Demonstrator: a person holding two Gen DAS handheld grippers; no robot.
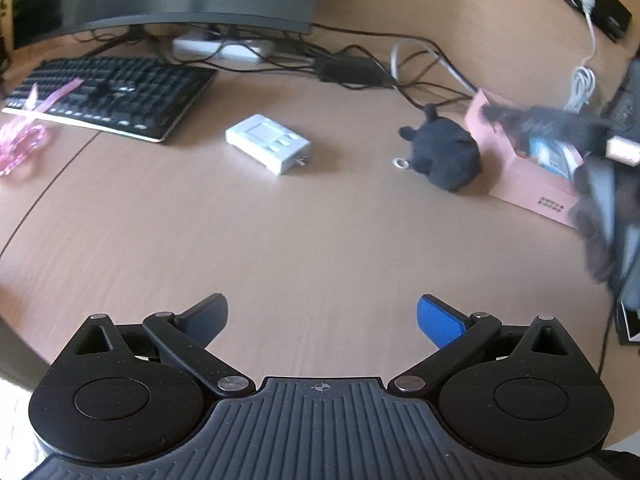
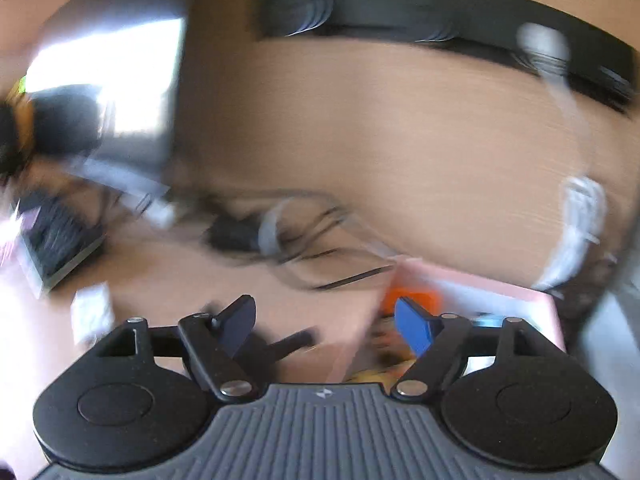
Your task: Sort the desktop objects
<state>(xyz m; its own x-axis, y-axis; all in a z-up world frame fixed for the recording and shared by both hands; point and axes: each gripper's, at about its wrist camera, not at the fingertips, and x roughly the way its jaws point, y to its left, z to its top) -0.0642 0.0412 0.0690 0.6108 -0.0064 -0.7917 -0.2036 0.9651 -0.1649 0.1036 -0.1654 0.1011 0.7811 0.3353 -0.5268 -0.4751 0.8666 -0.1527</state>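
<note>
While the left gripper [image 1: 322,320] is waiting with its jaws wide and holding nothing, the charger [image 1: 267,143] and plush [image 1: 444,152] are lying ahead on the worktop [image 1: 280,240]. The right gripper [image 2: 324,320], jaws wide and holding nothing, is blurring over the box [image 2: 500,300], probably the sorting spot.

We see our left gripper [image 1: 322,320] built in matte black: two round discs at the base, each with a shallow circular inset, flanking a grey ribbed centre plate stamped with a small crosshair mark. Silver screws cap the linkage joints, triangular cut-outs sit in the outer brackets, and the fingers [image 1: 438,322] end in blue pads. Our right gripper [image 2: 324,326] has the same shape: black discs, silver screws, blue-padded fingers [image 2: 414,330], and a small white emblem on its ribbed plate.
</note>
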